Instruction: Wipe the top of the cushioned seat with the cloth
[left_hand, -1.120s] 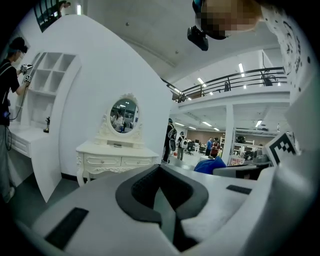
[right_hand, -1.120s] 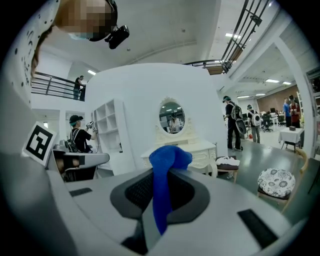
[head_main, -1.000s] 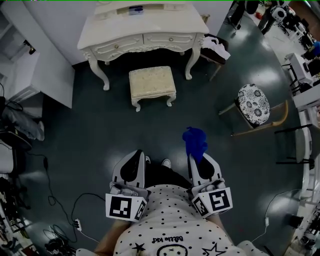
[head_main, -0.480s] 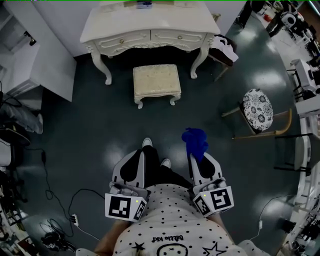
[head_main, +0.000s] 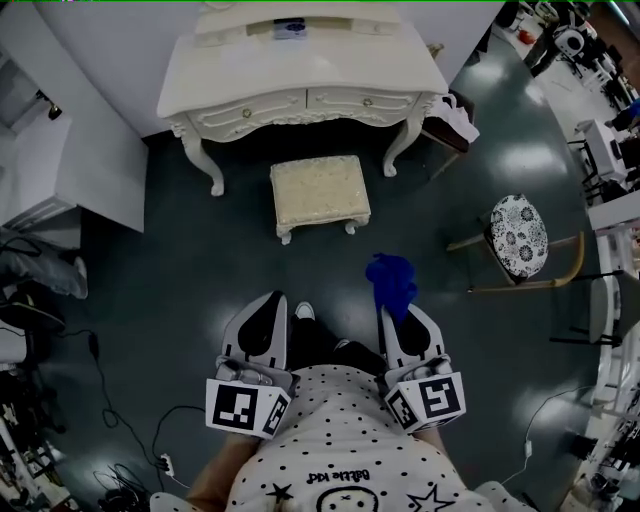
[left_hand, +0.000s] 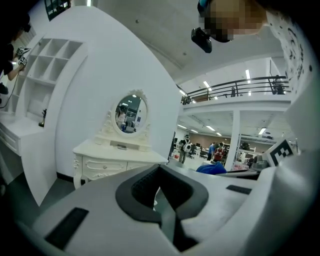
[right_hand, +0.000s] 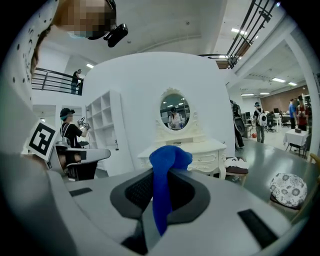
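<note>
Right claw (right_hand: 159, 200) clenched on the blue cloth (right_hand: 164, 162), which bunches up above the tips. Left claw (left_hand: 162, 202) pressed together, nothing in it. Both are held close to the person's body. The cushioned seat (head_main: 320, 192) stands well ahead on the floor, before the white dressing table (head_main: 300, 70). Judgement: cloth in hand, but no wiping has begun; the approach and the whole wipe remain.

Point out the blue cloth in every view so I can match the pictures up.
Head view: the blue cloth is right of centre, sticking out of the right gripper.
Left gripper view: a blue bump at mid-right, beyond this gripper's own jaws.
Right gripper view: in the centre, pinched between the jaws.
Shared landmark: the white dressing table, seen in all three.
</note>
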